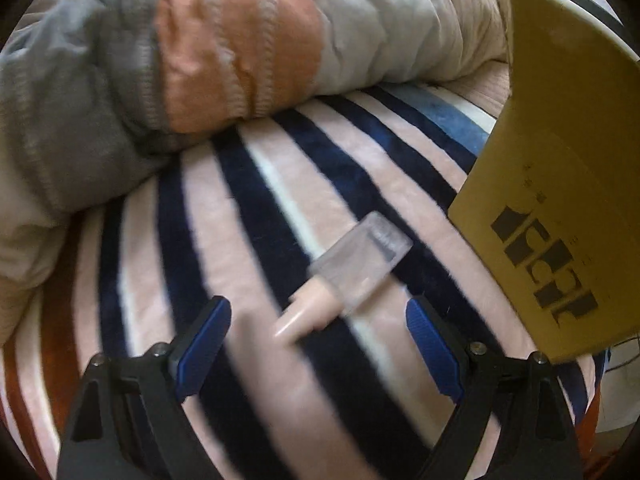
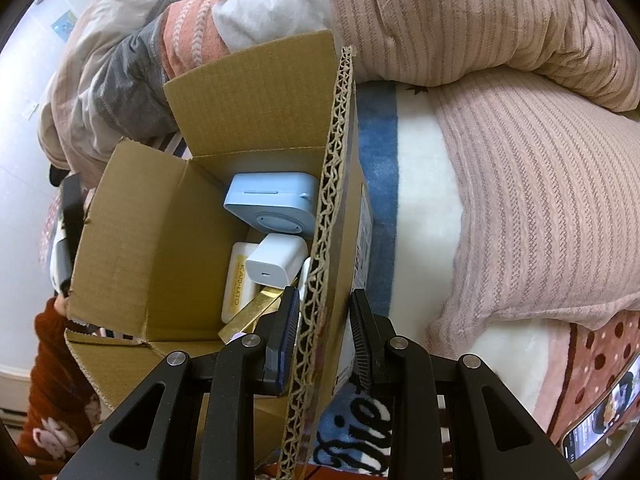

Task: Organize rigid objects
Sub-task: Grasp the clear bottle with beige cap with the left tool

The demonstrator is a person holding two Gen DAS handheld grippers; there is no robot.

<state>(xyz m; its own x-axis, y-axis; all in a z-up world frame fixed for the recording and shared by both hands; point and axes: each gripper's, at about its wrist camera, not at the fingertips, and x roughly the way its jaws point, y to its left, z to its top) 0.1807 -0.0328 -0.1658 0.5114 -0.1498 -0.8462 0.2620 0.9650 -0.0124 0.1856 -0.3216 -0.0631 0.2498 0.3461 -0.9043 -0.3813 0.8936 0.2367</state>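
In the left wrist view a small bottle [image 1: 344, 276] with a clear cap and a pale pink body lies on the striped blanket [image 1: 248, 208]. My left gripper [image 1: 318, 344] is open just above it, a blue finger pad on each side, not touching. In the right wrist view my right gripper [image 2: 326, 336] is shut on the upright right flap of a cardboard box [image 2: 324, 208]. The open box holds a light blue device [image 2: 272, 204], a white charger [image 2: 274, 262], a white case with yellow print [image 2: 238, 284] and a gold item [image 2: 256, 312].
The box's outer side [image 1: 560, 184] stands at the right of the left wrist view. A rolled quilt [image 1: 200, 52] lies behind the bottle. A pink striped pillow [image 2: 532, 208] lies right of the box. A phone [image 2: 600, 428] lies at the lower right.
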